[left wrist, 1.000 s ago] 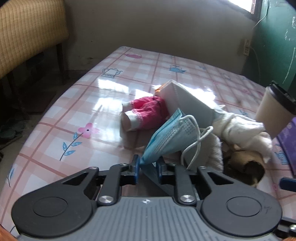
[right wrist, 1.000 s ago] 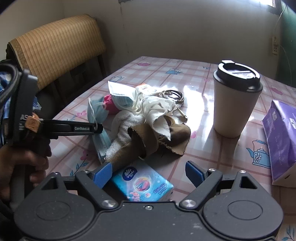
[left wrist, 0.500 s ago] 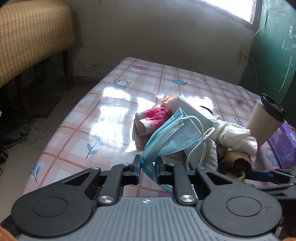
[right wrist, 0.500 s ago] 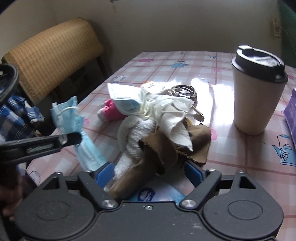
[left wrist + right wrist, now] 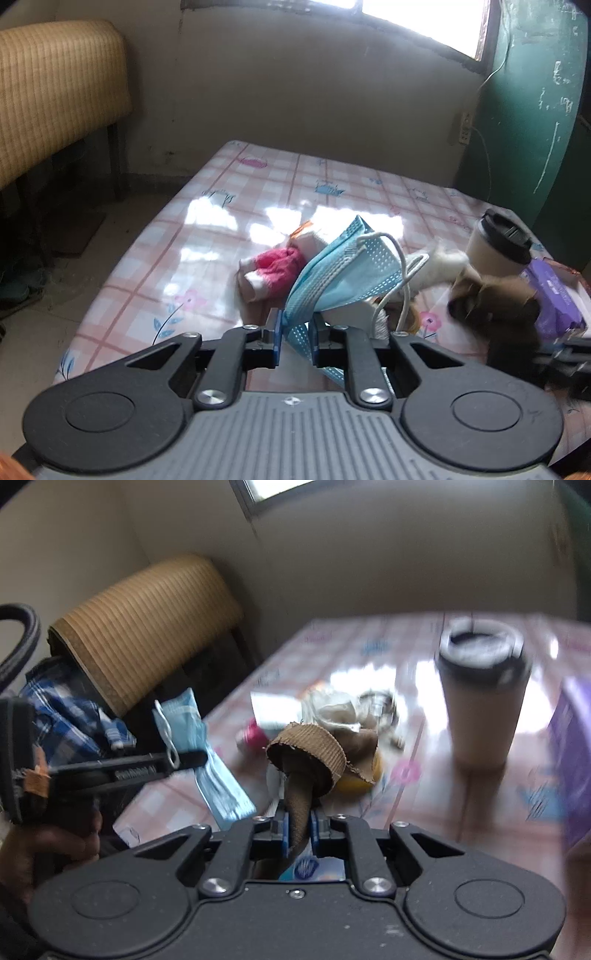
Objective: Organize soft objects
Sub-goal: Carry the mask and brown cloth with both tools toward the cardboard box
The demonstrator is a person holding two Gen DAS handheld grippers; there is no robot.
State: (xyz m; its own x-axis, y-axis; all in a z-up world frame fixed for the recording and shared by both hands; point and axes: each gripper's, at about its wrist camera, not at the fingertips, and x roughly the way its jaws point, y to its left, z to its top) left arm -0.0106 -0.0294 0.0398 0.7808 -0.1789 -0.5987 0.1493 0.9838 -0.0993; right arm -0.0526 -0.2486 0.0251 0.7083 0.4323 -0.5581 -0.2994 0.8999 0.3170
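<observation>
Meanwhile, left gripper (image 5: pixel 294 339) pinches blue mask (image 5: pixel 343 278); right gripper (image 5: pixel 298 829) clamps brown sock (image 5: pixel 308 760).

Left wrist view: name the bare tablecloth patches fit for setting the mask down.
Free: the tablecloth left of the pink cloth, and the far end near the wall. Crowded: the right side, with the pile, lidded cup and purple pack.

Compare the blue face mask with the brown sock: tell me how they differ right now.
The blue face mask is thin, pleated and light blue with white ear loops; the brown sock is thick, dark and ribbed at its cuff. The mask is pinched in the left claw, the sock in the right claw. The mask fans out flat, while the sock stands up as a tube. Both are soft, held and lifted clear of the table.
</observation>
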